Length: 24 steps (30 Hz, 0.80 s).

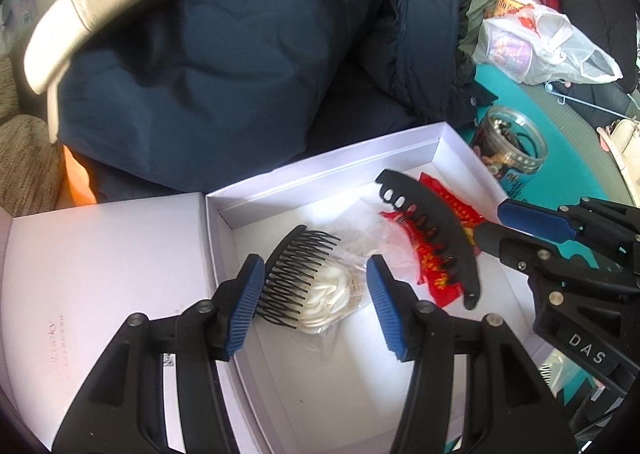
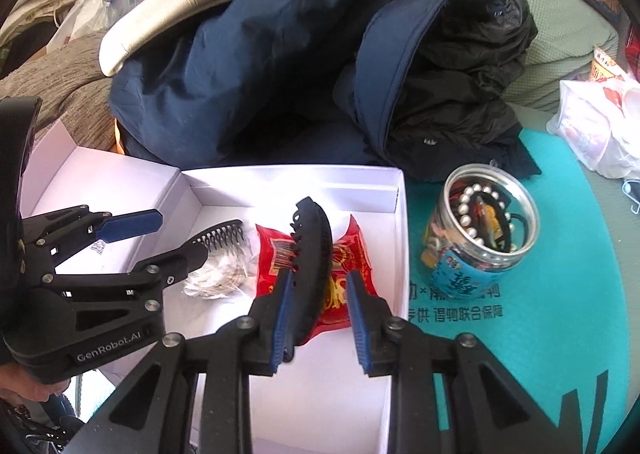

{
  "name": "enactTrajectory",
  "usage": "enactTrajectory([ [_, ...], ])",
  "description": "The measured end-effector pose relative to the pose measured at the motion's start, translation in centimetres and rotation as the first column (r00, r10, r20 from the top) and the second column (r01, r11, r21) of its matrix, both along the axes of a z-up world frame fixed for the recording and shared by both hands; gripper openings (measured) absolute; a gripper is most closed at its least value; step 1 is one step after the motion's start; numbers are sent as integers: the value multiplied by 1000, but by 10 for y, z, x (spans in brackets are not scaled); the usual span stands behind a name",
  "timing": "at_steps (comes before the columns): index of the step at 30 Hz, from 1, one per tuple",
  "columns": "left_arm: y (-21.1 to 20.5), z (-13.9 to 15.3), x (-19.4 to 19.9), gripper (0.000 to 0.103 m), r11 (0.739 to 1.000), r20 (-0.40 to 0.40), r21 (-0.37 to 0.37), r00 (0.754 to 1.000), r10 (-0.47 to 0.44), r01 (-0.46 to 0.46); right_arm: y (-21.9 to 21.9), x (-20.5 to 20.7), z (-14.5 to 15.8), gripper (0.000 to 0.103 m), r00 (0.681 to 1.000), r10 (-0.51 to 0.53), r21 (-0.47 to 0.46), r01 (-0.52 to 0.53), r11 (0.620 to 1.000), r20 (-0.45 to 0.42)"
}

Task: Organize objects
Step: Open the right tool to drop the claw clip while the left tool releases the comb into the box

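Observation:
An open white box (image 1: 320,170) holds a black toothed comb (image 1: 296,274), a white packet (image 1: 332,294), a red packet (image 1: 436,274) and a long black banana clip (image 1: 432,230). My left gripper (image 1: 316,304) hangs open over the comb. The comb leans by its left pad, and its right pad is apart. In the right wrist view my right gripper (image 2: 320,320) is open around the clip's (image 2: 314,250) near end. The clip rests against the left pad, over the red packet (image 2: 352,254). The left gripper (image 2: 182,234) shows beside the comb (image 2: 224,234).
The box lid (image 1: 100,254) lies left of the box. A dark blue jacket (image 1: 220,74) is piled behind it. A clear jar (image 2: 476,238) of beads and hair ties stands to the right on a teal mat (image 2: 560,294). A plastic bag (image 1: 540,46) lies far right.

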<state>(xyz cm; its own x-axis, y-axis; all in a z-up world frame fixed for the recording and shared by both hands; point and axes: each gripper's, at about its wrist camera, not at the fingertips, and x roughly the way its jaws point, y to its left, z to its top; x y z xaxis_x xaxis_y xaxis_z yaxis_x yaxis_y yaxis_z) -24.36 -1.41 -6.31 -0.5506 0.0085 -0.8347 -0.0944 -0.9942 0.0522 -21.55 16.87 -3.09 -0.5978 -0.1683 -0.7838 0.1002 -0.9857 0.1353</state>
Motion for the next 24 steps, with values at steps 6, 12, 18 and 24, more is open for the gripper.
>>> enactTrajectory([
  [6,1,25,18,52,1000,-43,5,999,-11,11,8,12,23,27,999,-11,16,12,1000,-46],
  [12,1,50,41,52,1000,-89,19,996,-21,23,10,33,50,27,995,-30,32,33,999,-98],
  [18,6,73,66,52,999,-127,24,991,-36,39,7,61,75,27,989,-41,46,48,998,-143],
  [24,11,91,95,52,998,-145,24,988,-48,52,3,89,92,27,983,-46,56,56,997,-175],
])
